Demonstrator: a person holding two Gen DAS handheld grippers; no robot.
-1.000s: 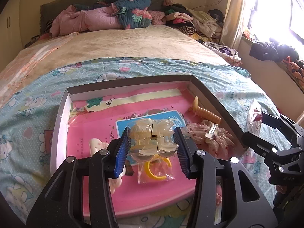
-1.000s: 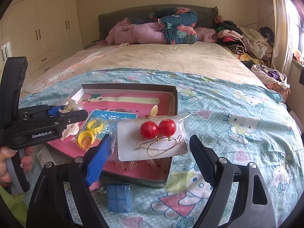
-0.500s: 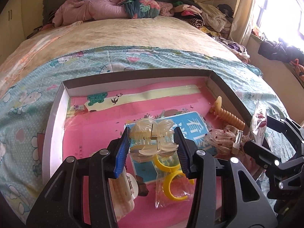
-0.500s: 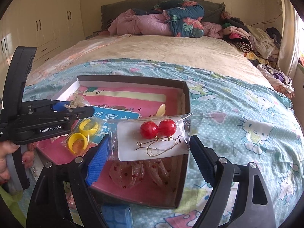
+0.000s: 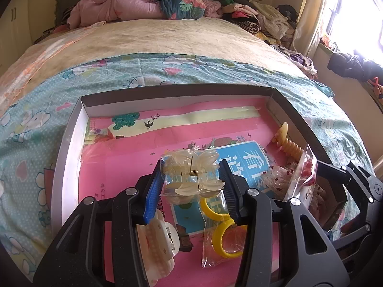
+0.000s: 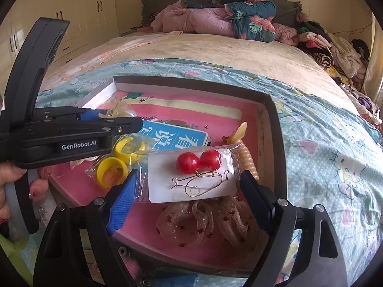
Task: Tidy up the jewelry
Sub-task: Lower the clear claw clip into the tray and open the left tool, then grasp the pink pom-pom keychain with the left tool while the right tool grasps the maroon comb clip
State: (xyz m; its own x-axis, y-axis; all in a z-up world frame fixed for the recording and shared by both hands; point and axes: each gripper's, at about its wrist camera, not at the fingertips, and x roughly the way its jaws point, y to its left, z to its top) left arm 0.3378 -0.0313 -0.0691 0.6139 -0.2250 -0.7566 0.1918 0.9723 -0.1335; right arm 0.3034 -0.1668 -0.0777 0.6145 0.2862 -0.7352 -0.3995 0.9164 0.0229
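Note:
My left gripper [image 5: 192,179] is shut on a bagged cream hair claw [image 5: 192,174] and holds it over the pink-lined box [image 5: 71,131]. My right gripper [image 6: 189,186] is shut on a clear bag with red ball earrings on a white card [image 6: 191,177], above the box's right end [image 6: 275,124]. The left gripper also shows in the right wrist view [image 6: 124,124]. In the box lie bagged yellow rings [image 5: 222,229], a cream spiral hair stick [image 5: 290,147], a sheer dotted scrunchie [image 6: 208,222] and a white flower clip [image 5: 158,246].
The box sits on a Hello Kitty sheet [image 6: 335,148] on a bed. Bedding and clothes [image 5: 167,2] are piled at the far end. Wardrobes [image 6: 71,12] stand at the left, a bright window [image 5: 354,19] at the right. A blue item [image 6: 182,281] lies before the box.
Both grippers have moved forward over the box with their bags still held. The box now fills more of both views.

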